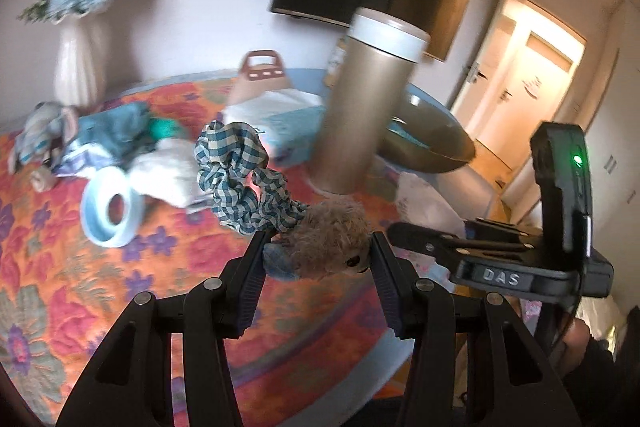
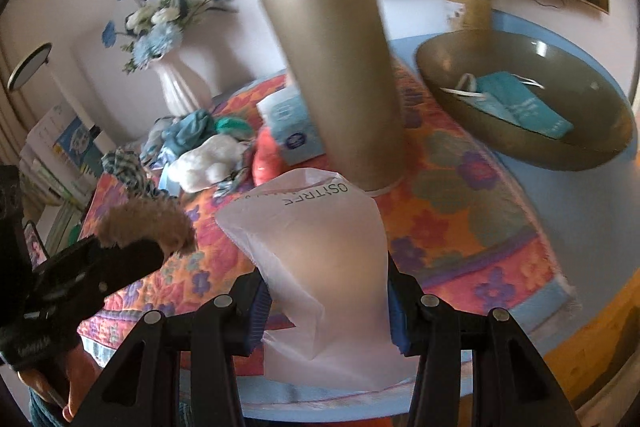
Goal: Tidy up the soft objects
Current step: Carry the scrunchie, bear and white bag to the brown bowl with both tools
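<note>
My left gripper (image 1: 318, 259) is shut on a small fuzzy brown plush toy (image 1: 328, 239), held above the flowered cloth; a blue-checked scrunchie (image 1: 240, 175) hangs from it. My right gripper (image 2: 326, 307) is shut on a frosted white plastic bag (image 2: 320, 259) whose mouth stands open upward. The left gripper with the plush (image 2: 148, 227) shows at the left of the right wrist view, just beside the bag. A pile of soft cloths and socks (image 1: 132, 139) lies further back on the table.
A tall gold canister (image 1: 360, 107) stands mid-table. An olive bowl (image 2: 520, 143) holding a teal packet is to the right. A white vase (image 1: 76, 63) with blue flowers, a blue tape ring (image 1: 112, 207), a tissue box (image 2: 292, 131) and a small plush (image 1: 44, 135) are around.
</note>
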`<state>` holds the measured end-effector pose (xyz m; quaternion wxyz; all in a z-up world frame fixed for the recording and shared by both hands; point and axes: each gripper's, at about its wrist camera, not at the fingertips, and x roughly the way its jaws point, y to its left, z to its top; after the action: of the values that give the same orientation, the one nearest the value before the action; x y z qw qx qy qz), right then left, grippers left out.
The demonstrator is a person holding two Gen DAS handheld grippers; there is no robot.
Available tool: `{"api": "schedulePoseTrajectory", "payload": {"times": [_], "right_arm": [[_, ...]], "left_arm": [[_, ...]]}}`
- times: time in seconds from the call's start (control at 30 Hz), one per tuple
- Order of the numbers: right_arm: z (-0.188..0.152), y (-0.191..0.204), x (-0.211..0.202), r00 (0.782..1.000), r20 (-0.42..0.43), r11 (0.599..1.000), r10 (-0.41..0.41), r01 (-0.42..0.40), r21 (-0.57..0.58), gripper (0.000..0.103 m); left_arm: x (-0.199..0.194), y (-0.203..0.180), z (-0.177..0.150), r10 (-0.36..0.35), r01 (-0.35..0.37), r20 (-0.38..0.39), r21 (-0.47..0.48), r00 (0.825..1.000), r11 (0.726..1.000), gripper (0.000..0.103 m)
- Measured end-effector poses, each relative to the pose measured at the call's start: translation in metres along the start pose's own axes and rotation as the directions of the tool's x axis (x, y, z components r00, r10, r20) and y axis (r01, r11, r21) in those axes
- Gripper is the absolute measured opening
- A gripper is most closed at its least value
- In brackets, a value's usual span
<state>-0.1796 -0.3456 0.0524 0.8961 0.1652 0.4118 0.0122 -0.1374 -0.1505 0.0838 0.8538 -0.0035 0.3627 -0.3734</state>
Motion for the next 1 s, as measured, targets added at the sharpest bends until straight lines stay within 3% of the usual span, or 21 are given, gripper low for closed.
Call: {"api": "schedulePoseTrajectory", "payload": {"times": [0.13,0.43,0.6,0.83,1.0], "right_arm": [[-0.001,-0.018,-0.009,0.999,0.02,0.999,0.043,-0.044,0.03,0.047],[0.006,-0.056,-0.035,0.997,0.079,0.996,0.005,-0.012,0.085,0.047],[0.009,-0.081,-0.052,0.993,0.115,0.992,-0.009,-0.006,0.127,0.047],[0.019,-0.117,-0.081,0.981,0.179,0.981,-0.074,0.039,0.19,0.047],[0.047,-0.149,-0.1,0.963,0.228,0.969,-0.14,0.085,0.233,0.047]], "left_arm": [[0.008,-0.026,0.002,-0.036,0.036,-0.017,0.055,0.999,0.998,0.047],[0.03,-0.092,0.015,-0.088,0.093,-0.036,0.206,0.995,0.974,0.047],[0.042,-0.111,0.024,-0.137,0.145,-0.05,0.226,0.989,0.963,0.047],[0.061,-0.139,0.037,-0.204,0.214,-0.066,0.266,0.977,0.94,0.047],[0.077,-0.17,0.061,-0.21,0.211,-0.038,0.315,0.977,0.925,0.047]]}}
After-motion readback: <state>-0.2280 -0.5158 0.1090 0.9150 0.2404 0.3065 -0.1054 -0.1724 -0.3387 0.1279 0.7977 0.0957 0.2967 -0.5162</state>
